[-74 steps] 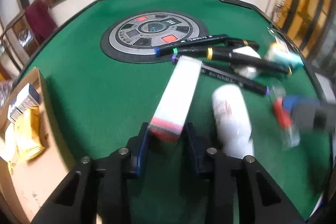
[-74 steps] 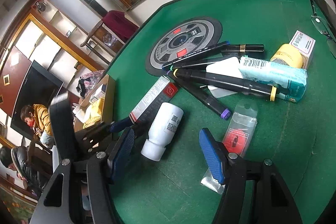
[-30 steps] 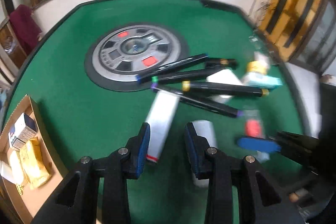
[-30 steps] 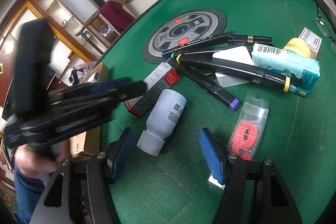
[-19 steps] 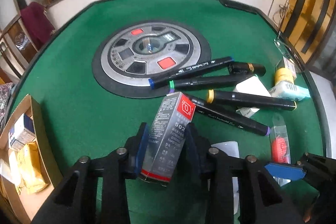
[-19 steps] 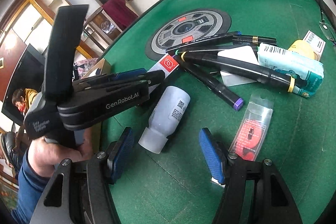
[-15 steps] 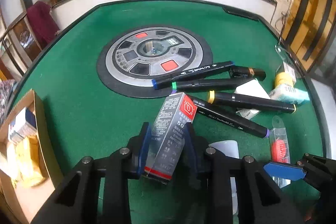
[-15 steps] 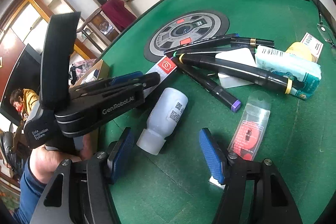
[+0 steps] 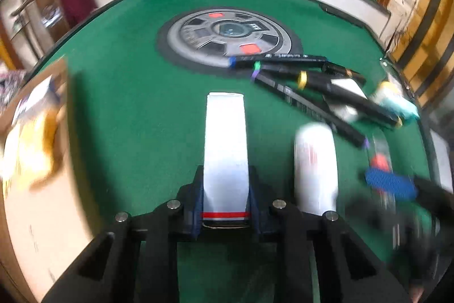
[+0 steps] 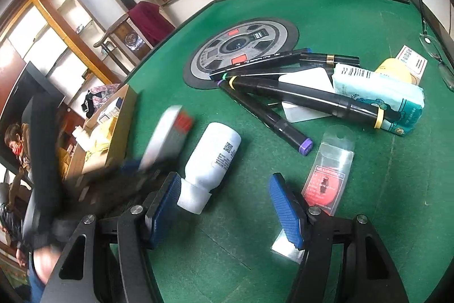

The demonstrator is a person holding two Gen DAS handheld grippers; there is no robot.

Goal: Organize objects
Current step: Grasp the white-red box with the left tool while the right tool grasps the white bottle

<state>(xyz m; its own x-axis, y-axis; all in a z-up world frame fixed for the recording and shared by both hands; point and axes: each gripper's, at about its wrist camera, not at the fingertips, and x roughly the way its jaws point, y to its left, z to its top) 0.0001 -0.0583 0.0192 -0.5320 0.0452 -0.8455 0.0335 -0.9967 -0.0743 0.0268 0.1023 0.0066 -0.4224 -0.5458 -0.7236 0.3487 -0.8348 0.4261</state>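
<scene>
Green felt table, cardboard box at its left edge. The left gripper, jaws just closing, pinches the glue carton, long axis pointing straight ahead, box just alongside. The right gripper gapes, empty, white bottle lying just ahead.

On the green table, 4 thick black markers are counted, plus 1 thinner black pen with a gold band. 1 white bottle, 1 slim grey carton, 1 clear blister pack, 1 teal tissue packet and 1 open cardboard box are seen.
</scene>
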